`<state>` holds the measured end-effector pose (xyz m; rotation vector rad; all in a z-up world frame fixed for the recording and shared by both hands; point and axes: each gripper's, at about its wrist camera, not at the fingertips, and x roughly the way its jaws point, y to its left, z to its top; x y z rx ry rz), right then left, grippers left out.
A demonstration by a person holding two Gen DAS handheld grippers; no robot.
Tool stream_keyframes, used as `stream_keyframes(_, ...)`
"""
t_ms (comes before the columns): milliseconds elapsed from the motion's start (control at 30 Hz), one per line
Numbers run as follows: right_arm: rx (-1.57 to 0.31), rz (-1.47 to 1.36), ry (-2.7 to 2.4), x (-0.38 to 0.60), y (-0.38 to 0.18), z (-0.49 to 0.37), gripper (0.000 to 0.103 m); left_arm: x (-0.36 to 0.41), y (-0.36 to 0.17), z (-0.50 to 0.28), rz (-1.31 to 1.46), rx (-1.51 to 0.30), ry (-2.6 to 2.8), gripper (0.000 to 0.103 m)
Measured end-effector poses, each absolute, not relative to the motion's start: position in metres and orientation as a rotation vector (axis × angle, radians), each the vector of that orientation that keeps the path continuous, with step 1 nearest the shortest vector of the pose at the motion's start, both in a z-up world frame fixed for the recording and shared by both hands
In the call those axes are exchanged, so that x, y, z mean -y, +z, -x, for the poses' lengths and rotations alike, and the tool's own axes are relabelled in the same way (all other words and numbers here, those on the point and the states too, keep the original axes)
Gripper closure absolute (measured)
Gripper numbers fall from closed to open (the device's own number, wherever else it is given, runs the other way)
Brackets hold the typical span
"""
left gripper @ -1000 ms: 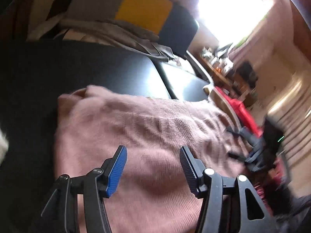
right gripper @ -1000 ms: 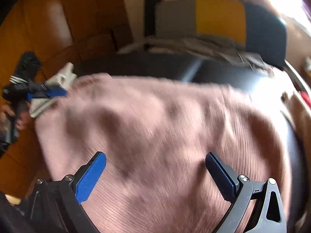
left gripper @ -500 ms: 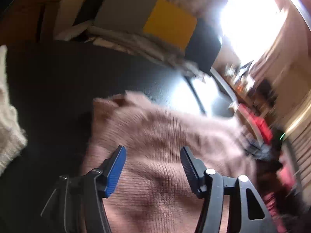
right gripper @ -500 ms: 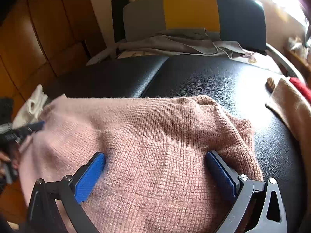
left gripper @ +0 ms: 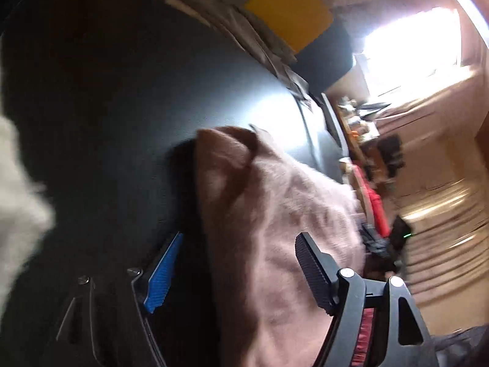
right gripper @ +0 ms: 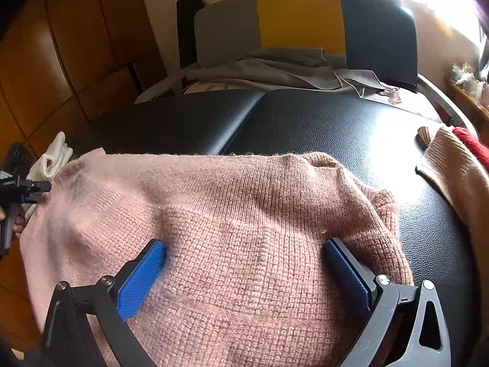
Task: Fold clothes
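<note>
Left claw (left gripper: 235,270) opening wider than second ago, dropping over pink sweater (right gripper: 232,229) edge, gripping nothing. Right claw (right gripper: 244,263) spread, tips pressing knit. Sweater lying on black worktop (right gripper: 336,122) (fold apparently just laid).

A dusty-pink knit sweater (right gripper: 244,229) lies on the black leather-grain surface (right gripper: 321,122). Right of the sweater sit a tan ribbed garment (right gripper: 452,168) and a red one (right gripper: 470,143); left, a white one (right gripper: 53,156). Behind it, a grey, yellow and navy panelled backrest (right gripper: 302,24).
</note>
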<state>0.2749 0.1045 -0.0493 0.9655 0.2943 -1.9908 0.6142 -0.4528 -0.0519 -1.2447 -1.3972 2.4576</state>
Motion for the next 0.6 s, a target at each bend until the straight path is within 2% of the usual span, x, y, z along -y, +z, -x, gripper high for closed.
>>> stream_keyframes(67,-0.298,-0.965,-1.992,-0.104,-0.049,-0.274,0.0,0.459,-0.061,-0.604,1.2,1.521,2.319,0.031)
stream_keyframes(100,-0.299,-0.965,-1.993,-0.104,-0.049,-0.274,0.0,0.459,-0.066,-0.601,1.219,1.536,2.287,0.041)
stream_keyframes(133,-0.298,-0.965,-1.994,-0.104,-0.049,-0.274,0.0,0.458,-0.07,-0.597,1.239,1.548,2.26,0.06)
stream_keyframes(167,-0.297,-0.965,-1.994,-0.104,-0.049,-0.275,0.0,0.455,-0.073,-0.592,1.258,1.546,2.258,0.071)
stream_keyframes(200,-0.295,-0.966,-1.994,-0.104,-0.049,-0.274,0.0,0.452,-0.074,-0.59,1.262,1.539,2.268,0.077)
stream_keyframes(333,-0.284,-0.968,-1.993,-0.106,-0.049,-0.272,0.0,0.439,-0.07,-0.584,1.243,1.486,2.365,0.082)
stream_keyframes(433,-0.272,-0.974,-1.987,-0.106,-0.048,-0.271,0.0,0.449,-0.063,-0.589,1.191,1.521,2.4,0.089)
stream_keyframes(600,-0.311,-0.98,-1.88,-0.106,-0.034,-0.274,0.0,0.466,-0.031,-0.589,1.133,1.486,2.478,0.09)
